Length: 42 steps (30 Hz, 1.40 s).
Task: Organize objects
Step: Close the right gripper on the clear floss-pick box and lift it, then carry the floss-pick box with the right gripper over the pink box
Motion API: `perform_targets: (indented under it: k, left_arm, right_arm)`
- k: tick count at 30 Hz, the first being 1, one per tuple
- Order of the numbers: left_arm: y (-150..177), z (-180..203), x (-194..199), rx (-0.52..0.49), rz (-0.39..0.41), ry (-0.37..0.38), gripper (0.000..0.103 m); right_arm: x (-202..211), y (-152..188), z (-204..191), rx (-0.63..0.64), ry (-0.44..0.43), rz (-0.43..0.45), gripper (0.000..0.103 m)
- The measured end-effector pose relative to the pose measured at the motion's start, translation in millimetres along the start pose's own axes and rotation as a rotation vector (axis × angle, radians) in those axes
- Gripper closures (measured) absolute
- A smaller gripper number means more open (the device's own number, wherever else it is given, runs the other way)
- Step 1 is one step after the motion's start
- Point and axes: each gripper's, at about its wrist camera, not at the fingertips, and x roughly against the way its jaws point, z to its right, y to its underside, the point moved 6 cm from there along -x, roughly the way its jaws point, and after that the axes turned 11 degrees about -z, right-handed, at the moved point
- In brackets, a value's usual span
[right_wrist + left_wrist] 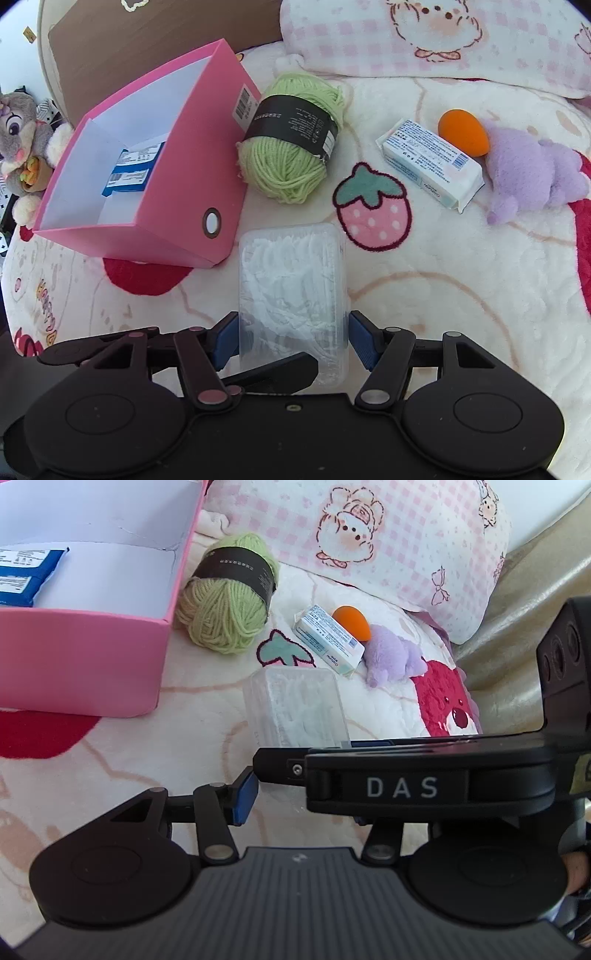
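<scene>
A clear plastic box (291, 280) full of white sticks sits between the blue pads (225, 339) of my right gripper (294, 339), which press on its two long sides. In the left wrist view the same box (295, 705) lies ahead, with a finger (280, 768) of the right gripper crossing in front. Only the left blue pad (243, 797) of my left gripper (284, 801) shows; its other finger is hidden. The pink box (184, 147) (81, 664) stands open with blue packets (133, 170) inside.
On the plush blanket lie a green yarn ball (291, 147), a white wipes pack (432, 162), an orange sponge (463, 131) and a purple soft toy (532, 173). A pink checked pillow (443, 29) is behind them. A grey plush bunny (18, 140) sits at far left.
</scene>
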Motion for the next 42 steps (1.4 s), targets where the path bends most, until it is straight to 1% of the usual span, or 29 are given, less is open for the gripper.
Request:
perform_targets:
  k: [3,6,15,18,22,26,32,34,37,40,42]
  left_arm:
    - [1.9,0.8,10.7,-0.006,0.003,-0.007,0.056]
    - [1.8,4.4,22.6,-0.018,0.0,-0.007,0.056]
    - [5.1,23.2,69.2,-0.069,0.017,-0.02,0.056]
    - [8.9,27.6,83.3,-0.07,-0.009,-0.036,0.056]
    - [15.8,33.6,102.6,-0.092,-0.016,-0.054,0.056]
    - [24.7,35.3,119.8,-0.101,-0.029,-0.059,0.056]
    - [34.7,35.1,145.2,-0.107,-0.025,-0.091,0.056]
    - [36.2,34.4,152.9,-0.102,-0.023,-0.111,0.056]
    - [38.8,32.6,165.2,-0.104,-0.014,-0.129,0.056]
    - [38.6,29.3,177.2,-0.097,-0.016,-0.123,0.056]
    - [37.5,29.0,185.0,-0.106,-0.001,-0.133,0.056]
  right_arm:
    - [6.0,1.6,-6.6,0.014,-0.014,0.004,0.035]
    - [15.3,2.9,-15.8,0.039,-0.01,0.01,0.035]
    - [55.2,11.7,-39.5,0.028,-0.019,0.064,0.035]
    - [64.6,17.2,-48.4,0.031,-0.03,0.056,0.035]
    - [76.6,26.1,-58.5,0.029,-0.066,0.067,0.035]
    - [85.7,34.5,-71.2,0.04,-0.078,0.059,0.035]
    - [96.5,43.3,-92.2,0.049,-0.1,0.062,0.035]
    - [97.6,43.9,-97.5,0.029,-0.118,0.054,0.035]
    - [101.5,45.3,-108.3,0.043,-0.133,0.062,0.035]
    - [107.3,47.5,-120.7,0.065,-0.132,0.073,0.035]
    - [111.5,45.9,-126.4,0.066,-0.14,0.082,0.035]
